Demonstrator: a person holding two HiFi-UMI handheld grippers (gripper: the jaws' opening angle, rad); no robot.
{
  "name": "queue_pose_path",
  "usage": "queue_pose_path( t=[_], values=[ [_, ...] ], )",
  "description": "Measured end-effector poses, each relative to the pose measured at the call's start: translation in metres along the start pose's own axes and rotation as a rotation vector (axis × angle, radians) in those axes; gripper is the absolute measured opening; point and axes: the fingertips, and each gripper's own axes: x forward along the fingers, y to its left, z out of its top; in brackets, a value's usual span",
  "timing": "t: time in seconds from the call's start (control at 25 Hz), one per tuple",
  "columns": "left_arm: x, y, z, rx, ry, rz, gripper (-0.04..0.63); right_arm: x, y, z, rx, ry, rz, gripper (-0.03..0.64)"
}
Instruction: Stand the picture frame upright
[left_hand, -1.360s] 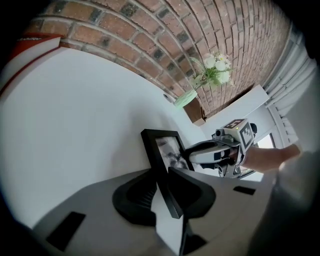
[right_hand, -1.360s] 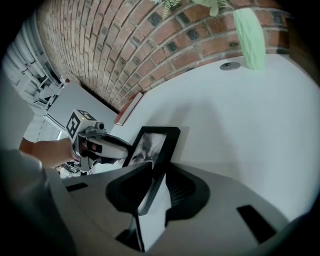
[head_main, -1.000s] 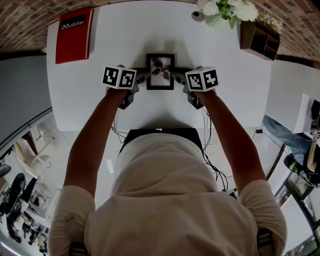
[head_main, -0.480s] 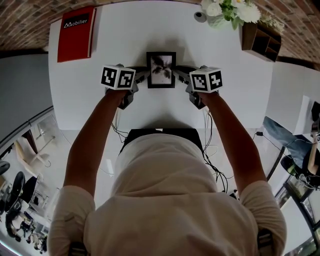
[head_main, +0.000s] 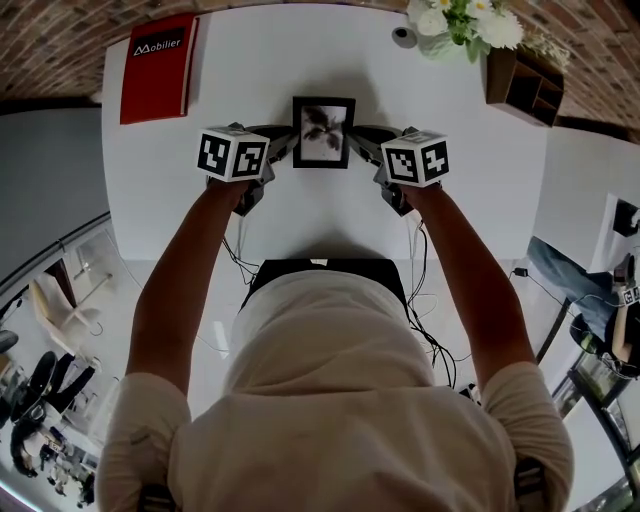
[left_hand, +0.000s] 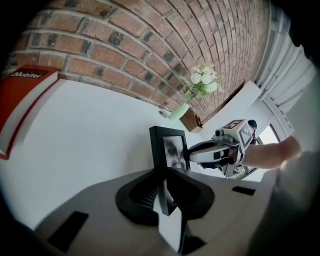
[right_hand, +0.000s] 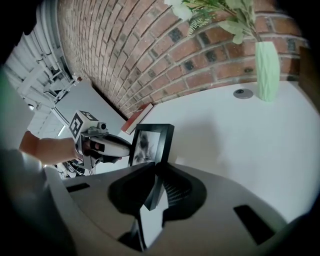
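The picture frame (head_main: 323, 131) is held upright on the white counter (head_main: 300, 215), at its middle, between the two grippers. Its 9 o'clock edge is lodged between the jaws of the left gripper (head_main: 283, 143), which are closing on it. Its 3 o'clock edge is pinched by the right gripper (head_main: 364, 140).

Black picture frame (head_main: 323, 132), white table (head_main: 250, 70), red book (head_main: 158, 68), red-brown brick wall (left_hand: 150, 45)
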Motion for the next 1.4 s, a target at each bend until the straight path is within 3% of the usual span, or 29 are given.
queue_pose_path(
  t=[1.04, 1.4],
  values=[
    [-0.033, 0.018, 0.085, 0.212, -0.137, 0.083, 0.040, 0.002, 0.005, 0.090, -0.329, -0.144, -0.054, 0.044],
    [-0.029, 0.027, 0.111, 0.285, -0.184, 0.121, 0.040, 0.003, -0.003, 0.130, -0.525, -0.206, -0.125, 0.041]
  ],
)
